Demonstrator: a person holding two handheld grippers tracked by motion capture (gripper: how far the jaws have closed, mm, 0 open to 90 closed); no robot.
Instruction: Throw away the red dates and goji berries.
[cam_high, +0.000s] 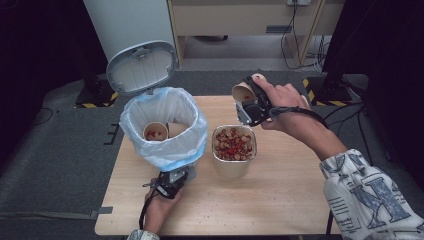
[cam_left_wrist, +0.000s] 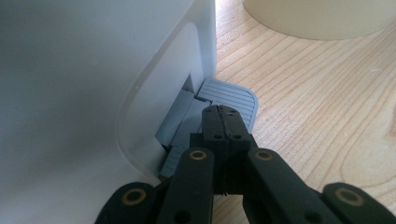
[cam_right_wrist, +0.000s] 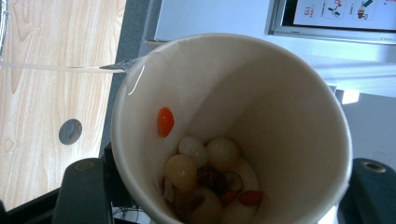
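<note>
- High view: my left gripper (cam_high: 173, 181) sits at the foot of the pedal bin (cam_high: 165, 125), jaws together, pressing the pedal down so the lid (cam_high: 141, 67) stands open. Two paper cups (cam_high: 156, 132) are already inside the bin's bag. My right gripper (cam_high: 253, 107) is up and off to the right of the bin, clamped on a paper cup (cam_high: 243, 92) tipped on its side above the foil tub (cam_high: 234, 145) of leftovers.
- Left gripper view: jaws shut tight, tips resting on the grey ribbed pedal (cam_left_wrist: 231, 95) right against the bin's white wall (cam_left_wrist: 93, 84). No grabbing needed, I'm just pushing.
- Right gripper view: jaws squeezed on the cup's (cam_right_wrist: 280, 102) sides, with beans and red bits (cam_right_wrist: 205, 172) sitting at its bottom. Guessing I empty those into the tub, which is just right of the bin, and then bin the cup.
</note>
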